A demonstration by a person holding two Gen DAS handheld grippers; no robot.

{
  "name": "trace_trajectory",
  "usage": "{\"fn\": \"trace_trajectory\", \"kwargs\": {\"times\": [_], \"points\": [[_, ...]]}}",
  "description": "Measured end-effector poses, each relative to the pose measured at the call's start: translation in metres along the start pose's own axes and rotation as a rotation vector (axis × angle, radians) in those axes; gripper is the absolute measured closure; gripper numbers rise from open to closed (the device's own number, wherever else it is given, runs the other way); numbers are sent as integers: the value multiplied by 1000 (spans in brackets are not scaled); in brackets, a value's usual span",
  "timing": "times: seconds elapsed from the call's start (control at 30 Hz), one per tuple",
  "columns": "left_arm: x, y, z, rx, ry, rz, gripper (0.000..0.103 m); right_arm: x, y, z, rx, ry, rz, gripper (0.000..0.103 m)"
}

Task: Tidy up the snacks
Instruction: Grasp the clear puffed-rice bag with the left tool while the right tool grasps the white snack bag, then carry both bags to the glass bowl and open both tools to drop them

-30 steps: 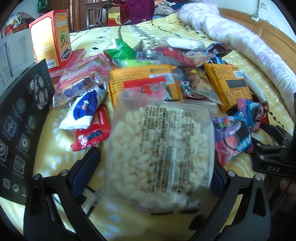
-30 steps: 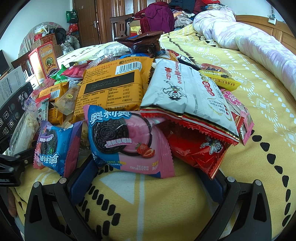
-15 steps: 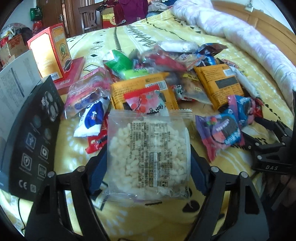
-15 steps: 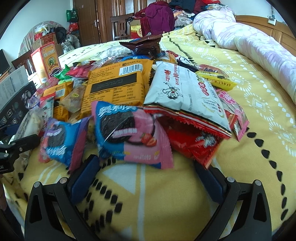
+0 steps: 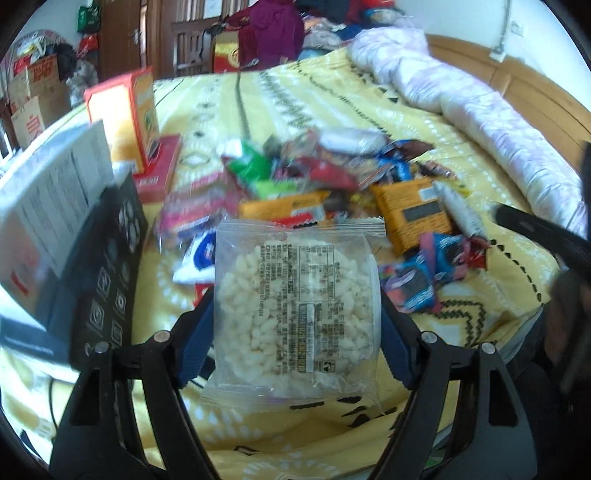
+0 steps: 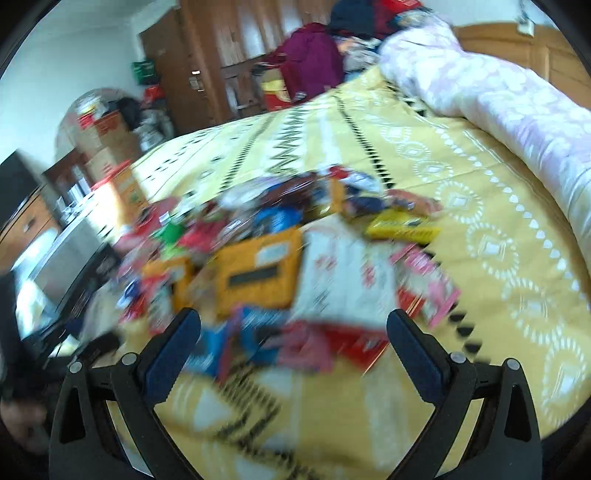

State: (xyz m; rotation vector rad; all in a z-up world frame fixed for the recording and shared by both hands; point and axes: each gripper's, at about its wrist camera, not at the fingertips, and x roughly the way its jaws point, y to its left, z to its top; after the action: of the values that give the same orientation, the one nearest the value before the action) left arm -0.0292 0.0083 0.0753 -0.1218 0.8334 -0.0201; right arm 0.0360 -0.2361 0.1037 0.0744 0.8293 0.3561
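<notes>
The surface was a bed (image 5: 325,110) under a yellow spread with white and black geometric print. A rolled lilac-and-white quilt (image 5: 498,122) lay along the right of the left wrist view, against a wooden headboard (image 5: 517,74). Wooden doors, a chair and a maroon garment (image 5: 271,31) filled the top centre; cardboard boxes (image 5: 31,92) stood at upper left.

The left gripper (image 5: 297,332) held a clear bag of puffed rice snacks (image 5: 297,314) at frame centre, blue fingers (image 5: 195,339) pressed on its two sides, the bag raised above the spread. Its back label carried dense small print and a barcode strip; the characters were too small to read.

The snack pile (image 5: 332,192) lay beyond the bag at mid-frame, blurred: an orange packet (image 5: 413,214) with a dark label panel, green, red and blue wrappers. No brand was readable. At left stood an orange carton (image 5: 125,114) beside a red box (image 5: 159,173), and a black box (image 5: 103,280) with white icon squares, a white printed sheet (image 5: 55,199) leaning behind it.

The right gripper (image 6: 293,350) was held with fingers wide apart, nothing between them, above the spread at the near edge of the pile. That view was heavily motion-blurred; an orange packet (image 6: 258,273), a white bag (image 6: 343,280) with red marks and a yellow packet (image 6: 402,229) could be made out, writing illegible.
</notes>
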Motion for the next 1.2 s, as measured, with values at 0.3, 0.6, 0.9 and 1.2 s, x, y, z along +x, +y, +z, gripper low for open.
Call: {"fn": "trace_trajectory", "kwargs": {"times": [0.3, 0.6, 0.9, 1.2], "points": [[-3, 1, 11, 10, -8, -7, 24, 70, -35, 13, 57, 218, -78, 26], [-32, 5, 25, 20, -73, 3, 24, 10, -11, 13, -30, 86, -84, 28], [-101, 73, 60, -102, -196, 114, 24, -41, 92, 66, -159, -66, 38, 28], [-189, 224, 54, -373, -276, 407, 24, -50, 297, 108, -374, -102, 348, 28]]}}
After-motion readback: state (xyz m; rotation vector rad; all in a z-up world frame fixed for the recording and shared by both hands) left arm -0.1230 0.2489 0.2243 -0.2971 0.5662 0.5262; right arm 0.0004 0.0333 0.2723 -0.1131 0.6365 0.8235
